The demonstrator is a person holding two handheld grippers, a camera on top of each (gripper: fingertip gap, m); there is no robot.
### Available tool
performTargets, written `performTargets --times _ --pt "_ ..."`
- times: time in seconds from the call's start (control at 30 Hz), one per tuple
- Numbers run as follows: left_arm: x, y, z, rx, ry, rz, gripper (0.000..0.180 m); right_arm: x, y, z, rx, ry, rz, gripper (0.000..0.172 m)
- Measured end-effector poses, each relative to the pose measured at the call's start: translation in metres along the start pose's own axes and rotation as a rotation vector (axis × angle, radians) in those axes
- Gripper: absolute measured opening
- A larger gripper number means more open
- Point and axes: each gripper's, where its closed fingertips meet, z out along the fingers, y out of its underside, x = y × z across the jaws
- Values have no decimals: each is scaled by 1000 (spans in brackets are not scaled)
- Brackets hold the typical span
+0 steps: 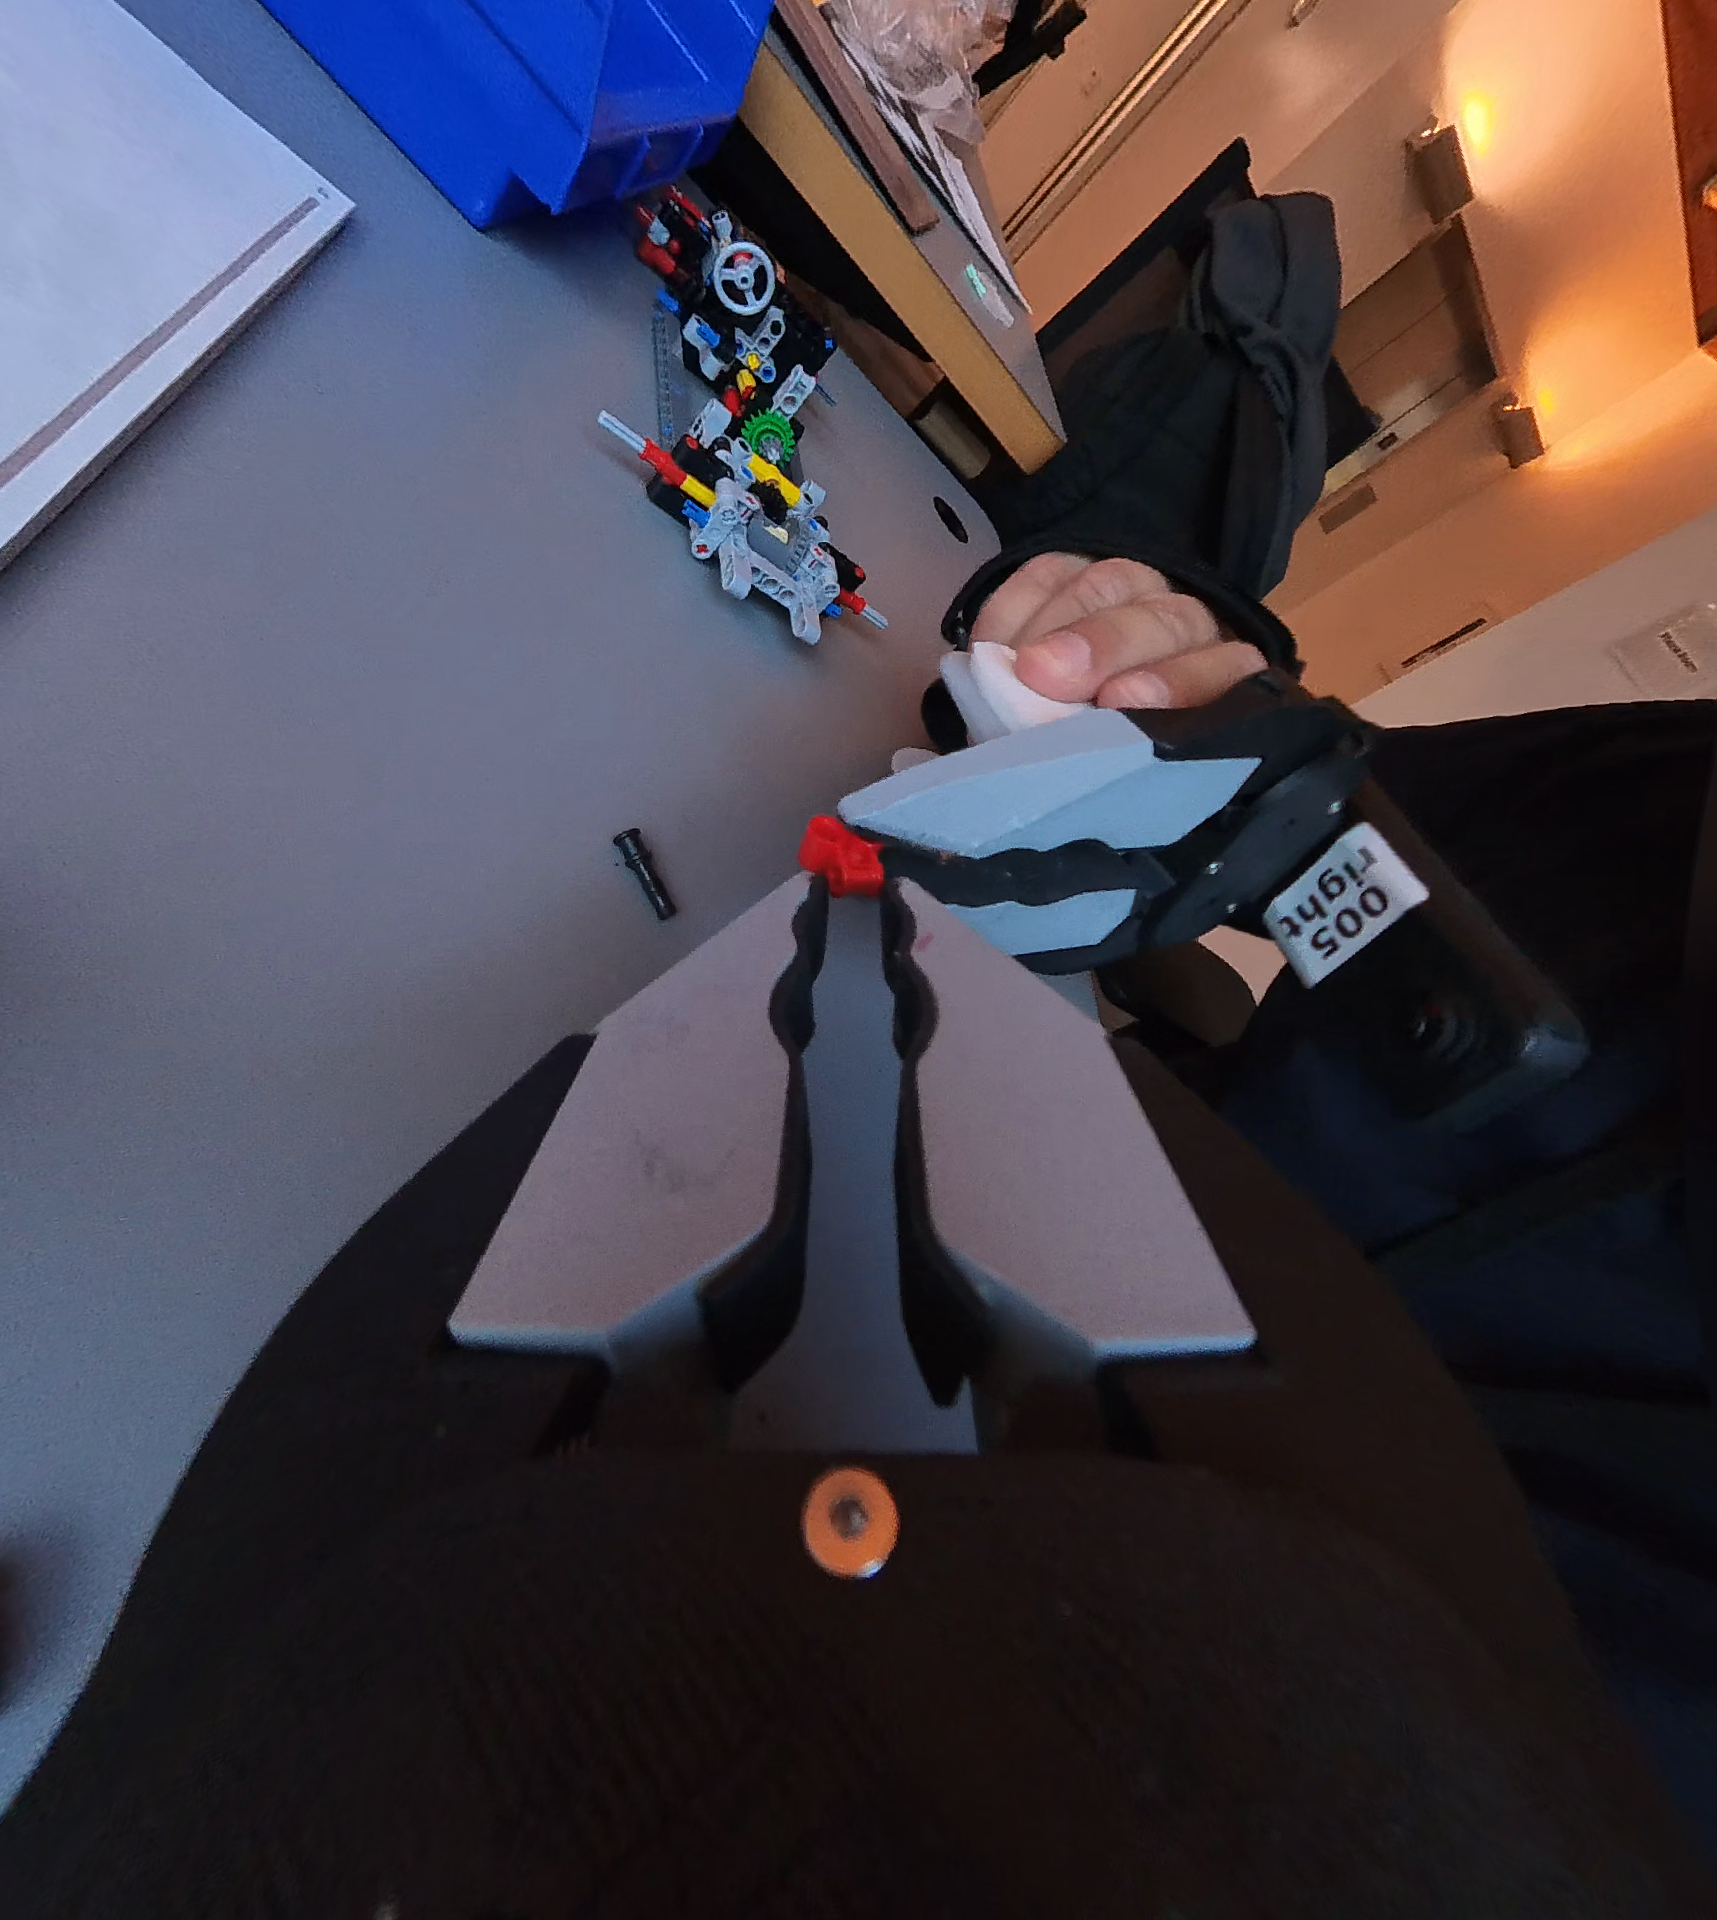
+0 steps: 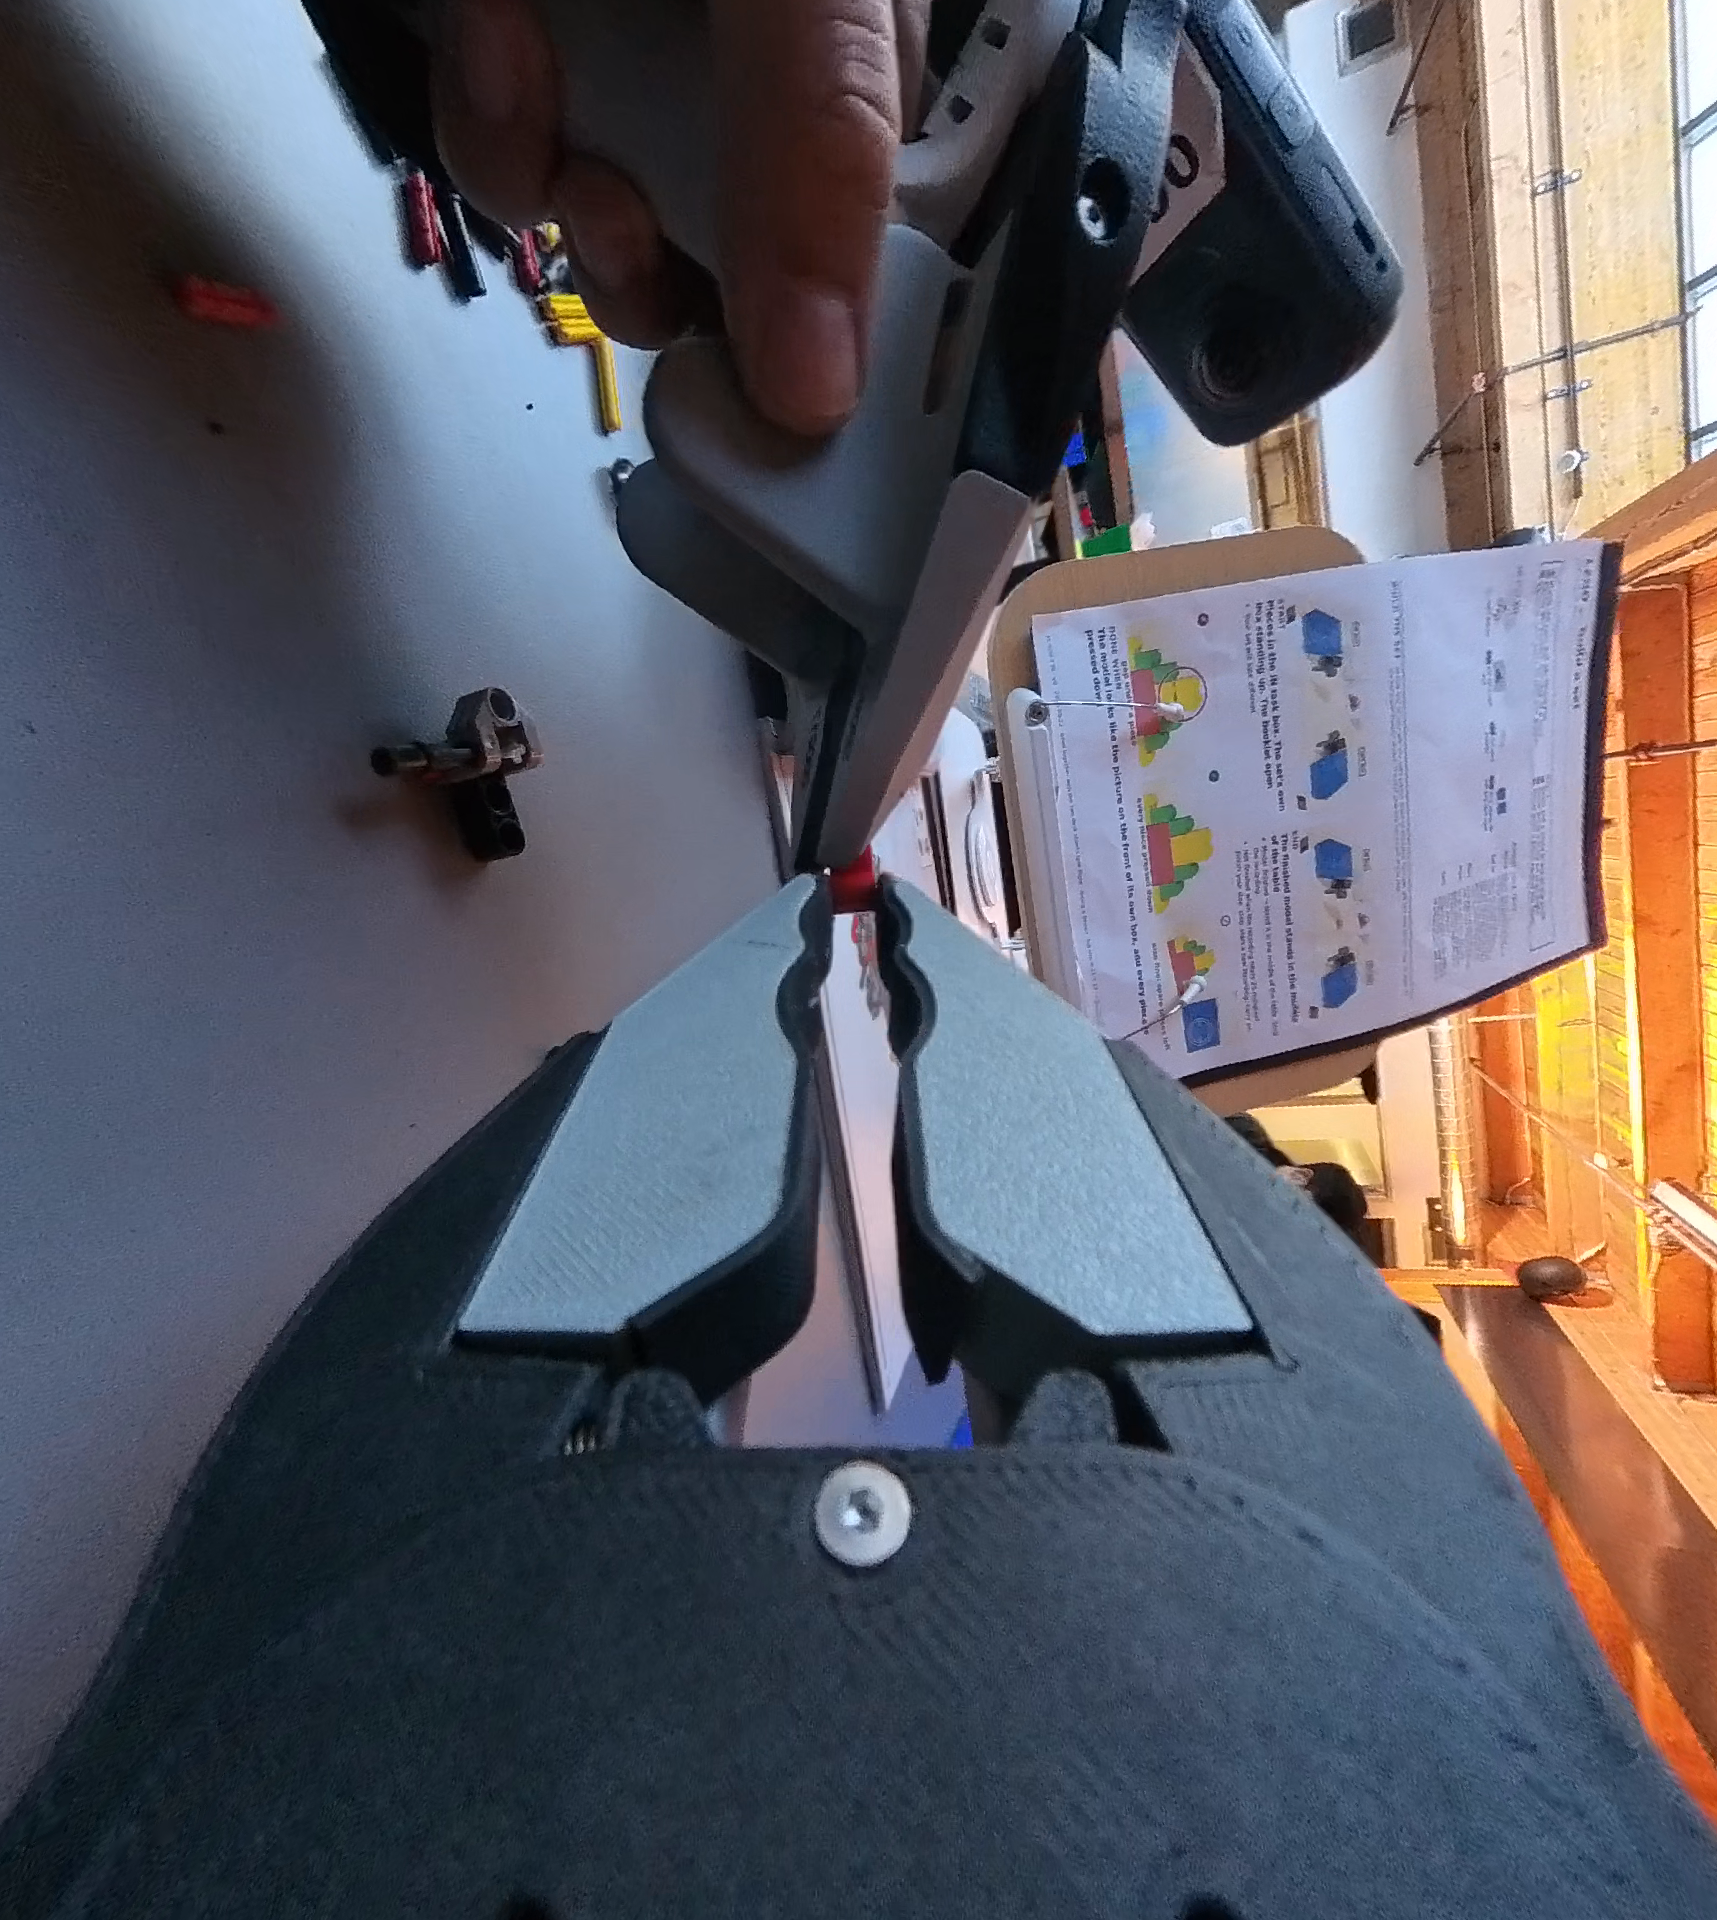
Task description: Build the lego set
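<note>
Left gripper (image 1: pixel 846 896): fingertips pinched on a small red piece (image 1: pixel 839 856), which sits at its very tip, at 12 o'clock from the jaws.
Right gripper (image 2: pixel 852 891): clamped on the same red piece from the other side; seen from the left gripper it comes in from 3 o'clock.
Red piece: held above the grey table (image 1: pixel 334 665), between both tips.
Black pin (image 1: pixel 644 873): on the table, at 9 o'clock from the red piece, apart.
Brick model (image 1: pixel 750 416): farther off, toward 12 o'clock.
</note>
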Motion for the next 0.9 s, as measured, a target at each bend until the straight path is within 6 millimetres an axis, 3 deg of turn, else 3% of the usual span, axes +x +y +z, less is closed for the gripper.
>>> performTargets --times 0.43,0.73,0.9 --pt "0 1 -1 -1 -13 68 8 0 -2 0 25 7 -3 5" --pt "1 4 -1 -11 24 94 8 -2 -2 -1 115 -111 205 6" --pt "9 4 -1 13 82 110 8 -2 -9 -7 247 -277 473 17"
